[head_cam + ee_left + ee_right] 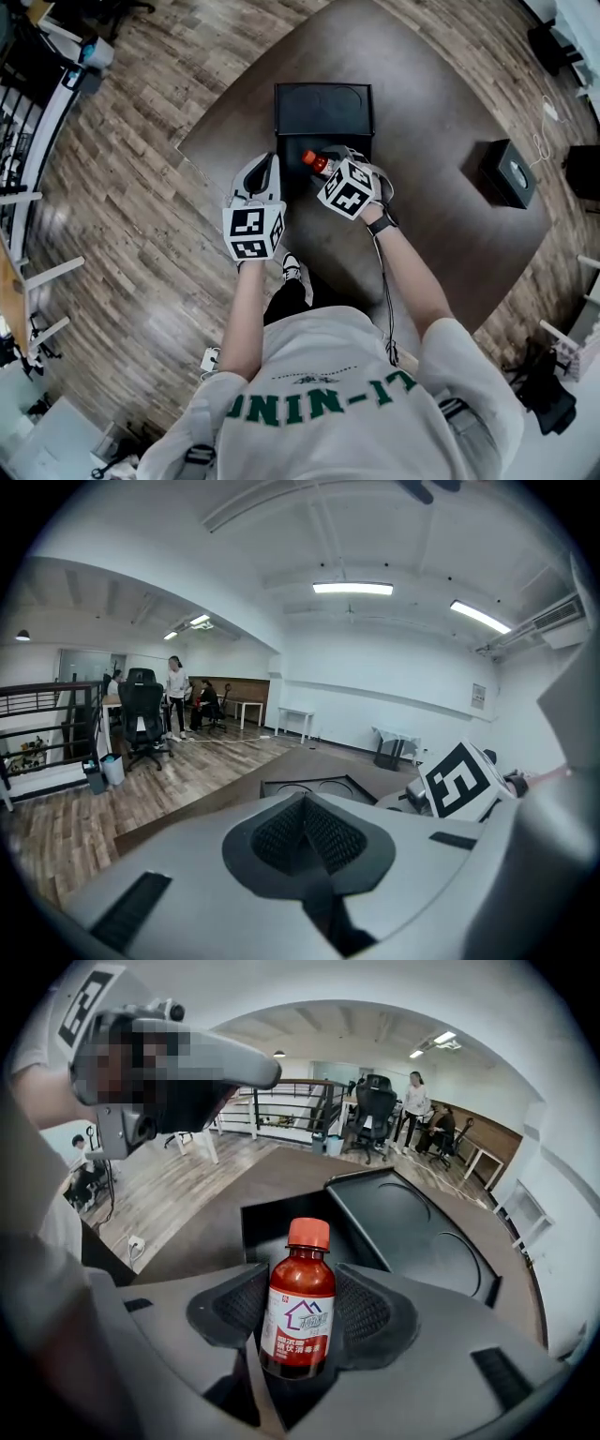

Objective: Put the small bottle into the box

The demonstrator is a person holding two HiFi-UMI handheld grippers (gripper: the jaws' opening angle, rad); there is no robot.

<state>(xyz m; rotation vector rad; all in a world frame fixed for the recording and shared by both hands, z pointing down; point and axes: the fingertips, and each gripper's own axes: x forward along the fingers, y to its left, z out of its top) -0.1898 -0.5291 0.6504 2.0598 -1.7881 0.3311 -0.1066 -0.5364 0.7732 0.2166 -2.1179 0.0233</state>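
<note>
The small brown bottle [300, 1309] with an orange-red cap and a white label stands upright between the pads of my right gripper [302, 1330], which is shut on it. In the head view the bottle [315, 162] hangs at the near edge of the black box [323, 114], with my right gripper [325, 172] just behind it. The box [272, 1215] is open, and its lid [417, 1227] with two round recesses lies back on the far side. My left gripper [266, 165] hovers left of the bottle, and its pads [330, 834] are pressed together on nothing.
The box rests on a dark brown table [422, 103] over a wood-plank floor. A second small black case [509, 173] sits near the table's right edge. The right gripper's marker cube [459, 780] shows in the left gripper view. People and office chairs are far off in the room.
</note>
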